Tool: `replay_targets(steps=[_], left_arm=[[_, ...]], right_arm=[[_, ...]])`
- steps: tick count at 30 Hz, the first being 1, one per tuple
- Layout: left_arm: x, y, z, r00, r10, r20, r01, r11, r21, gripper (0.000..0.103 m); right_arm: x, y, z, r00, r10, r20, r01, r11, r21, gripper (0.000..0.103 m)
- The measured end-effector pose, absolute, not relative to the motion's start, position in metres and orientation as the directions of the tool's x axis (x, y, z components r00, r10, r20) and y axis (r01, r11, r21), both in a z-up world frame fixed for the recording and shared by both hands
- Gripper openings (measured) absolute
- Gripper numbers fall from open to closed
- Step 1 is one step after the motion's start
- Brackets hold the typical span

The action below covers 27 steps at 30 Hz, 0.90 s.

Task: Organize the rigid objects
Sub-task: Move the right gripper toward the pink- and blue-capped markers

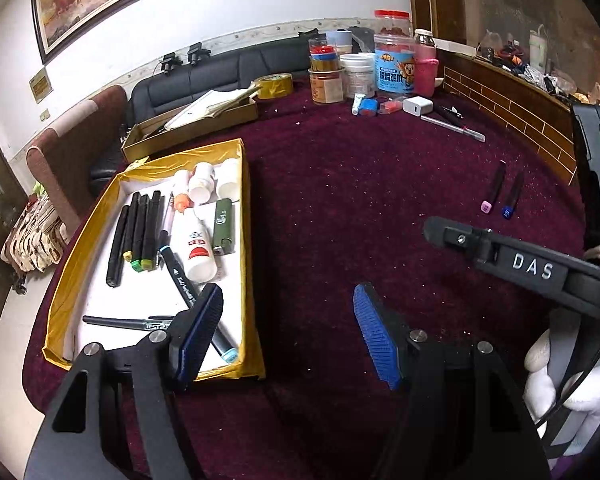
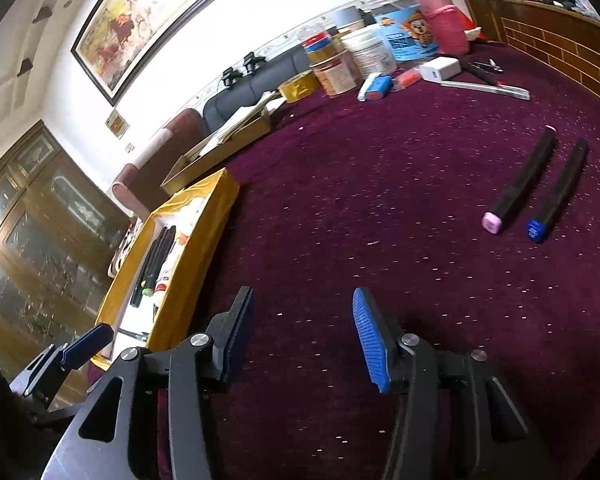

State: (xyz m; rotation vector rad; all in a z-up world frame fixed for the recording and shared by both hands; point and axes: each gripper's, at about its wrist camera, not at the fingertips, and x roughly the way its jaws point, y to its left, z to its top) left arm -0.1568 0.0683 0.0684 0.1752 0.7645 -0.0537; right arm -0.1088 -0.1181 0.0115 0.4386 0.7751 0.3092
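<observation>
A yellow-rimmed tray (image 1: 246, 216) lies on the purple cloth at the left. It holds several black markers (image 1: 138, 232), a white bottle (image 1: 198, 250), a green lighter (image 1: 223, 226) and small white jars. Two black markers lie on the cloth at the right: a pink-capped one (image 2: 520, 184) and a blue-capped one (image 2: 558, 194); both also show in the left wrist view, the pink one (image 1: 494, 192) and the blue one (image 1: 512, 196). My left gripper (image 1: 288, 332) is open and empty beside the tray's near right corner. My right gripper (image 2: 302, 332) is open and empty, well short of the two markers.
Jars, tubs, a tape roll (image 1: 275, 85), a white charger (image 1: 417, 105) and a craft knife (image 1: 454, 128) crowd the far side. An open cardboard box (image 1: 188, 128) sits behind the tray. A brick-pattern wall (image 1: 512, 120) bounds the right.
</observation>
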Motion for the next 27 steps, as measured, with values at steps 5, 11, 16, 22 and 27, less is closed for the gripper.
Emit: replay_targets(steps=[5, 11, 16, 22, 27], left_arm=[[-0.154, 0.061, 0.065, 0.708, 0.012, -0.707, 0.125, 0.982, 0.142, 0.067], [-0.152, 0.051, 0.062, 0.694, -0.003, -0.72, 0.154, 0.978, 0.144, 0.068], [-0.151, 0.041, 0.059, 0.676, -0.058, -0.735, 0.201, 0.974, 0.108, 0.068], [-0.145, 0.025, 0.054, 0.615, -0.181, -0.768, 0.275, 0.961, -0.006, 0.068], [-0.137, 0.008, 0.058, 0.596, -0.238, -0.767, 0.308, 0.95, -0.055, 0.067]], right_arm=[[-0.108, -0.139, 0.011, 0.692, 0.406, -0.597, -0.072, 0.862, 0.502, 0.045], [-0.112, -0.18, 0.016, 0.734, 0.356, -0.579, 0.006, 0.848, 0.53, 0.046], [-0.111, -0.241, 0.02, 0.756, 0.228, -0.614, 0.167, 0.839, 0.517, 0.046], [-0.095, -0.287, 0.016, 0.723, 0.124, -0.679, 0.288, 0.84, 0.46, 0.046], [-0.078, -0.288, 0.008, 0.689, 0.095, -0.718, 0.308, 0.859, 0.41, 0.046]])
